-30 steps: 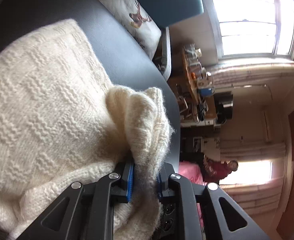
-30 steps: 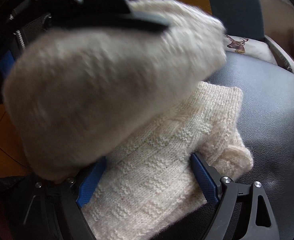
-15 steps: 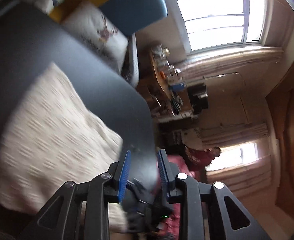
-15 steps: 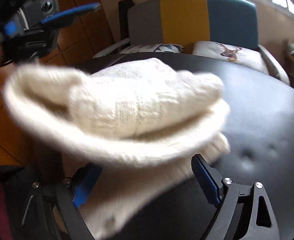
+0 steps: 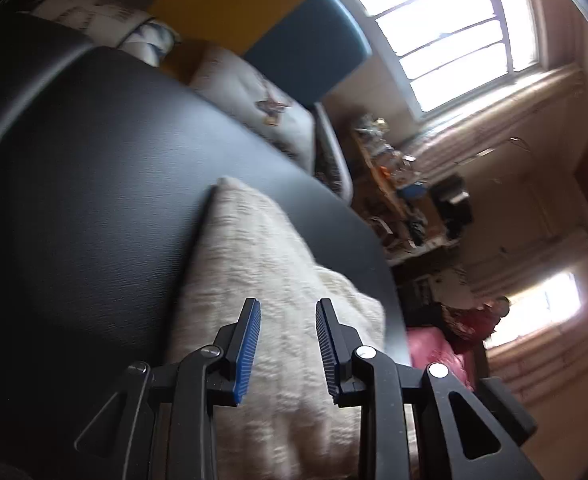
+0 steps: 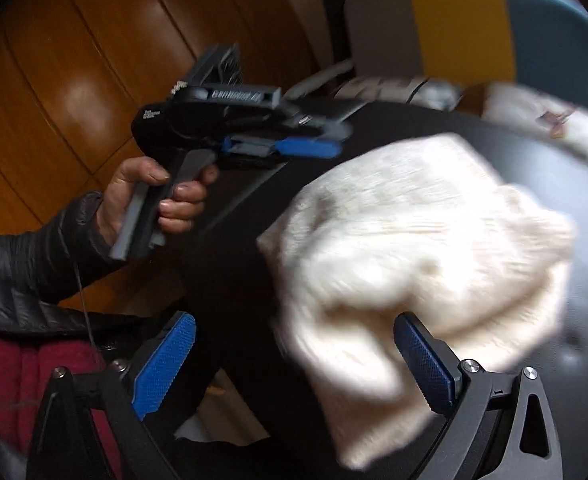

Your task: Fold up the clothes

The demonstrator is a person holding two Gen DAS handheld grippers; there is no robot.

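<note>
A cream knitted sweater (image 5: pixel 254 248) lies folded in a thick bundle on the black table (image 5: pixel 94 160). My left gripper (image 5: pixel 288 304) hovers over its near end, open, with only air between the blue pads. In the right wrist view the sweater (image 6: pixel 425 248) is blurred and rests near the table's left edge. My right gripper (image 6: pixel 294 320) is wide, its jaws still opening. The sweater's near edge shows between them, but neither pad presses on it. A hand (image 6: pixel 162 196) holds the left gripper (image 6: pixel 335 140) above the table's far left.
A chair with a grey, yellow and blue back (image 6: pixel 465 28) stands behind the table, with a deer-print cushion (image 5: pixel 262 100) on its seat. Wooden floor (image 6: pixel 54 80) lies to the left. A cluttered shelf (image 5: pixel 393 176) and a person in red (image 5: pixel 473 320) are far off.
My left gripper has let go of the sweater's fold and drawn back. My right gripper has widened and lifted away. The lifted half has dropped onto the rest of the sweater.
</note>
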